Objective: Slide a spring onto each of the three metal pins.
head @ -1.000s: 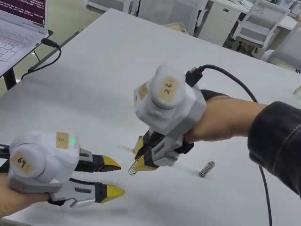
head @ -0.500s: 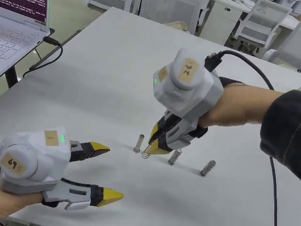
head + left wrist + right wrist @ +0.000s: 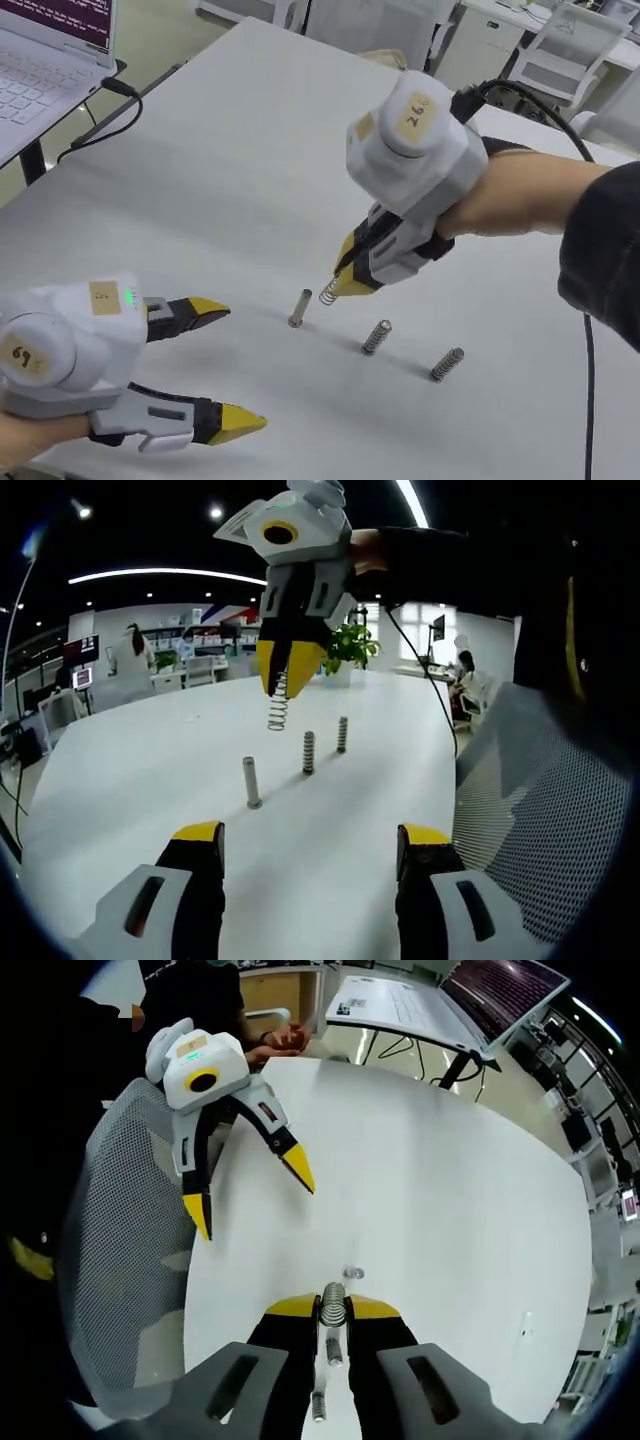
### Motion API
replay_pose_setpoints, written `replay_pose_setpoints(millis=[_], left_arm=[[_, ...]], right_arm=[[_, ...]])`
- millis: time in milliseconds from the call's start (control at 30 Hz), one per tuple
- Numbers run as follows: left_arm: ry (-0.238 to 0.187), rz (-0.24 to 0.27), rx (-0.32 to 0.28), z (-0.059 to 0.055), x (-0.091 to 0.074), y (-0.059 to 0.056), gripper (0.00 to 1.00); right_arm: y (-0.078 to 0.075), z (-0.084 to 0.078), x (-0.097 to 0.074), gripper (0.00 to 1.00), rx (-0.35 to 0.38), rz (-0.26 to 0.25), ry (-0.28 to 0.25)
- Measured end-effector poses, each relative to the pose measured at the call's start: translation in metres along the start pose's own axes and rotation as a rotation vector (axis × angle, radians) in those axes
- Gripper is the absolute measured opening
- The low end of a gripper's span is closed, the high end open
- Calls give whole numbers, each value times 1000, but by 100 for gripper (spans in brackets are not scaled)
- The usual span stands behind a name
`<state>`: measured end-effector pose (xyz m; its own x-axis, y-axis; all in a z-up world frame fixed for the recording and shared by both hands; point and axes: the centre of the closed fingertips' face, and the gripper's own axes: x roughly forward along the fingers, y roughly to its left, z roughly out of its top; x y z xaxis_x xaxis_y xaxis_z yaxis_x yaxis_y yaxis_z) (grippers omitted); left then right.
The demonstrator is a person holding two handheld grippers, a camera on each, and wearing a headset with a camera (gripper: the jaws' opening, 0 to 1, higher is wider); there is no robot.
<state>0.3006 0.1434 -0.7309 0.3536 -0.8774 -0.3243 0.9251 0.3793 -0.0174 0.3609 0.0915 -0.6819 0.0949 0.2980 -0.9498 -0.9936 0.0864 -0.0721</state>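
My right tongs are clenched on a spring. The yellow tips pinch it by its upper end, and the rest of the coil hangs free below them at a slant. The spring is off the table, near the top of the bare pin but not on it. The left gripper view shows clear air between the coil's lower end and the pin's top. In the right gripper view the pin's top sits just past the end of the spring.

The bare pin stands upright and is first in a short row. Next to it is the middle pin, and beyond that the end pin. Each of these two already wears a spring.

My left tongs are released, with the jaws spread wide and nothing between them. They are low by the near edge of the table, well apart from the row, with the tips pointing toward the pins. I cannot tell whether they rest on the table.

A laptop sits off the far left corner.
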Motion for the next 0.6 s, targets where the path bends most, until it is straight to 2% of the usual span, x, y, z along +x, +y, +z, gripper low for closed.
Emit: replay_pose_setpoints(millis=[100,600], left_arm=[[-6,-1,-2,2,0,0,67],[-9,-3,-6,0,-2,-1,68]], right_arm=[[-8,2,5,8,3,1,5],[-11,2,25,8,-11,31,64]])
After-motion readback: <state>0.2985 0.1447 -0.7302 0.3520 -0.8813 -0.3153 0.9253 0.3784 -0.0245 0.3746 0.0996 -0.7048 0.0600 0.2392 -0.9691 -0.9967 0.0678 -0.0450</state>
